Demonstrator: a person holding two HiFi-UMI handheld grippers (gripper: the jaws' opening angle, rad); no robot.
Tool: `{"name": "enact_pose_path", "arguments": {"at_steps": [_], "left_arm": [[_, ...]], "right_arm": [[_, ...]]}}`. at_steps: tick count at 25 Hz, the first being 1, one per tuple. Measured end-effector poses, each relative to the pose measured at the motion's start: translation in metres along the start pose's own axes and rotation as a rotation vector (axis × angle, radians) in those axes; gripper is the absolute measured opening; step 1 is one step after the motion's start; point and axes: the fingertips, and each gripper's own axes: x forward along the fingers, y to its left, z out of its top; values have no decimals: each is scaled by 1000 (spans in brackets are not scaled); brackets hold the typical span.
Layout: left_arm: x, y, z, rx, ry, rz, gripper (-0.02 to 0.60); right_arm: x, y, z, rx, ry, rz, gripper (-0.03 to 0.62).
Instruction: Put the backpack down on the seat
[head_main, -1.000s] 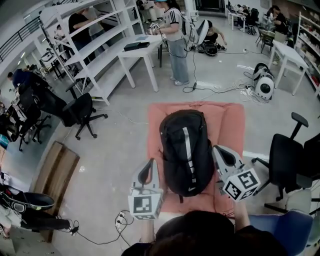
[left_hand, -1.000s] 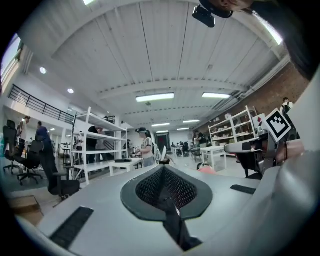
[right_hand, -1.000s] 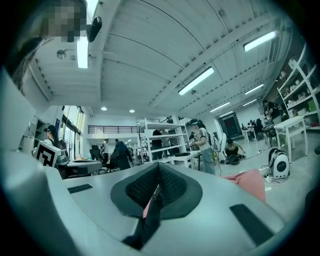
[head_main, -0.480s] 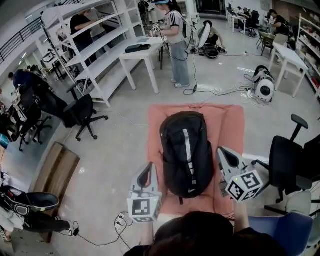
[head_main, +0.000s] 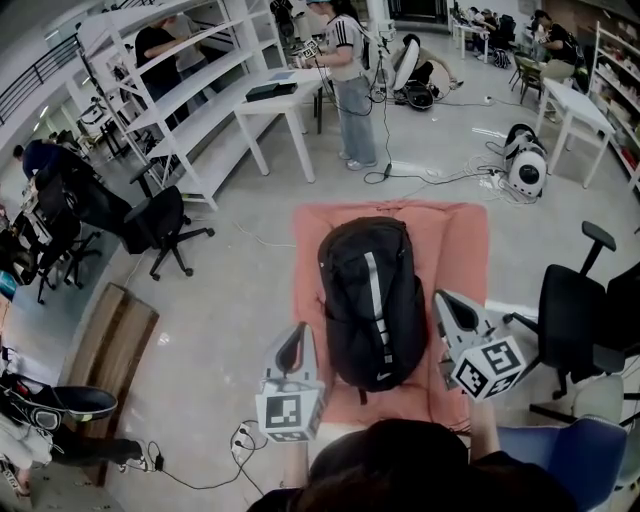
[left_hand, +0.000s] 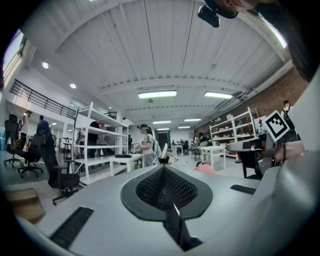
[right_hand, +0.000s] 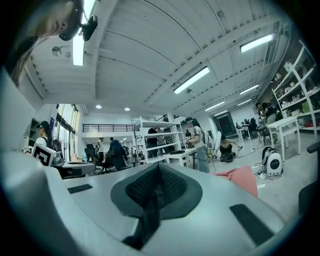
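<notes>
Lying flat on the pink seat cushion (head_main: 460, 250), the black backpack (head_main: 372, 300) is already down. Left gripper (head_main: 297, 335) and right gripper (head_main: 445, 303) hang just beside its lower end, one on each side. Both have their jaws pressed together with nothing in them.

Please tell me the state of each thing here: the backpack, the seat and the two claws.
backpack: lying flat on the seat, held by no claw.
seat: carrying the backpack, its pink cushion bare at both sides.
left claw: shut, empty, beside the backpack.
right claw: shut, empty, beside the backpack.
</notes>
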Motion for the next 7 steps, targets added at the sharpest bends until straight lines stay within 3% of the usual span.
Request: {"name": "enact_pose_path", "arguments": {"at_steps": [7], "left_arm": [[-5, -1, -8, 1, 13, -5, 14]], "right_arm": [[-4, 2, -11, 2, 17, -7, 12]]}}
